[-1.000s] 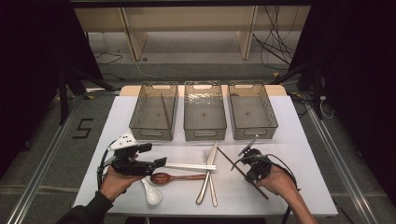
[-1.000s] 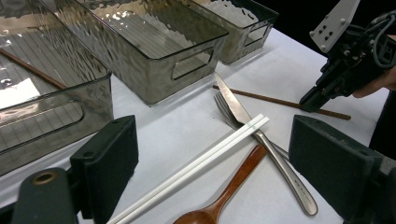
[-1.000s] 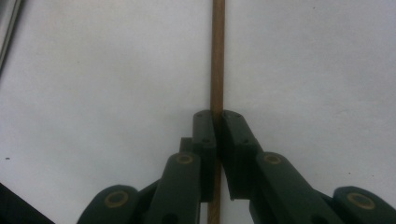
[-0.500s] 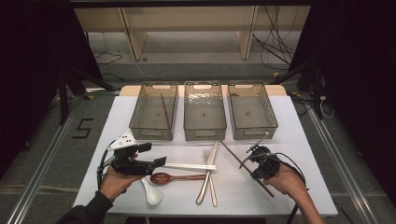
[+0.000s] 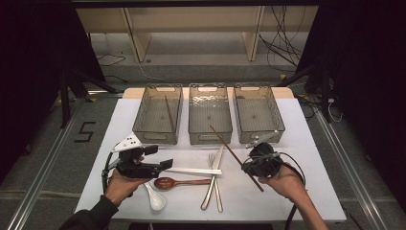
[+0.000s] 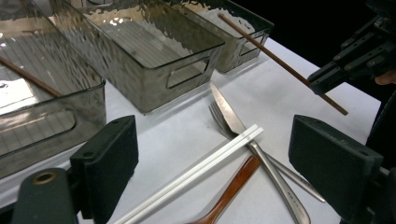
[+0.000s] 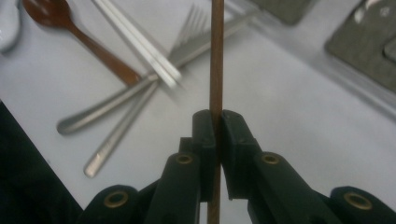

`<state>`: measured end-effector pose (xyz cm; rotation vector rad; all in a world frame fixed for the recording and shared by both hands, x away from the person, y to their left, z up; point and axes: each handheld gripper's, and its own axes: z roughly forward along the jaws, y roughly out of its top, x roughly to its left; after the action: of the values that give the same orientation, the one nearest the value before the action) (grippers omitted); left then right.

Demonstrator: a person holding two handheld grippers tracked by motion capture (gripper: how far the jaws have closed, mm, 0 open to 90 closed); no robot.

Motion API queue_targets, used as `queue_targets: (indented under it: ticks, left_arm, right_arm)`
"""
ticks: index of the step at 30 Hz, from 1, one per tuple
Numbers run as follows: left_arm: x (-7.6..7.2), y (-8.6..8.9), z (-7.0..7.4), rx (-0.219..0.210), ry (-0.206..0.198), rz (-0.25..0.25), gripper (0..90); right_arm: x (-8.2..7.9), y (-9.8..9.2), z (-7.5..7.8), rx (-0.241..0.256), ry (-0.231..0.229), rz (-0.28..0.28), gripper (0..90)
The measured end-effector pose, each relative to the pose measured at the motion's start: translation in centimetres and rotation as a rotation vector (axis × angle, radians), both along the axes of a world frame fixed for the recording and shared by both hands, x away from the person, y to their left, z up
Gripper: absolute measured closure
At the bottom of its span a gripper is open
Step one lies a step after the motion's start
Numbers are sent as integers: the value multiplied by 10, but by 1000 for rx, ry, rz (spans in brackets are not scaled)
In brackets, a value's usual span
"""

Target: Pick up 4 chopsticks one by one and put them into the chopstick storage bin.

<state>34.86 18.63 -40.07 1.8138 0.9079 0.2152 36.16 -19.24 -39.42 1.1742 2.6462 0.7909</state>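
Since the earlier frames, only the right gripper (image 5: pixel 245 167) had shifted, drifting slightly rightward with its brown chopstick (image 5: pixel 225 143), whose far tip now reached over the front wall of the middle bin (image 5: pixel 209 135). At the left, the left gripper (image 5: pixel 168 164) rested low over the table (image 5: pixel 316 143) as before, jaws standing wide apart and holding nothing, the white chopsticks (image 6: pixel 196 170) and wooden spoon (image 6: pixel 233 186) lying between and beyond them. A second brown chopstick (image 5: pixel 168 112) lay in the left bin (image 5: pixel 143 129). Further right, a knife (image 5: pixel 214 175) and fork (image 5: pixel 216 184) lay crossed. At the right, the jaws were clamped on the chopstick, which ran straight up from between the pads (image 7: pixel 205 130).
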Motion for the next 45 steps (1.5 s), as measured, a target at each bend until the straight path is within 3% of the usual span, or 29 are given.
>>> queue_targets:
  ticks: [4,8,12,16,23,29,36,45]
  left_arm:
    - [5,-4,4,-41,9,13,155]
    - [15,-14,7,-18,10,14,155]
    - [28,-23,6,-37,53,23,156]
    - [36,-34,9,-52,65,15,156]
    - [44,-54,6,-61,98,-6,158]
    - [47,-61,2,-81,129,-26,167]
    - [48,-60,1,-139,173,-23,250]
    - [46,-63,0,-175,196,-43,417]
  right_arm:
    - [2,8,5,45,-51,-3,852]
    - [3,18,5,71,-83,6,852]
    - [3,26,6,90,-97,18,852]
    - [4,34,7,110,-108,33,852]
    - [3,47,8,134,-145,61,852]
    - [0,59,9,154,-160,83,852]
    - [-1,71,8,173,-172,107,852]
    - [-2,81,8,191,-171,121,852]
